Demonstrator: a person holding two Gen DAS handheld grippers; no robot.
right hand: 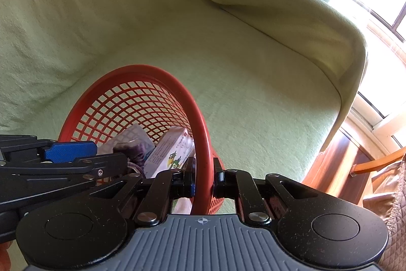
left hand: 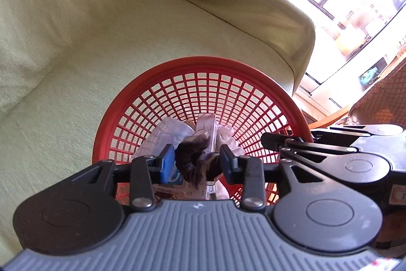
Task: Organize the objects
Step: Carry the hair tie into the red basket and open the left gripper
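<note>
Red plastic basket (left hand: 203, 67) sits on the green sofa (left hand: 76, 55), its rim pinched by the right gripper (right hand: 204, 180); the left gripper (left hand: 198, 161) stands parted around a dark purple scrunchie (left hand: 195, 159) (pads apparently not pressing) over the boxes inside.

We see the left claw (left hand: 198, 163) built of matte black linkage arms with silver rivets, blue pads on its fingertips (left hand: 168, 164), and a ribbed grey body. The right claw (right hand: 204, 182) matches: black arms, round discs, ribbed grey base bearing a small crosshair mark.
</note>
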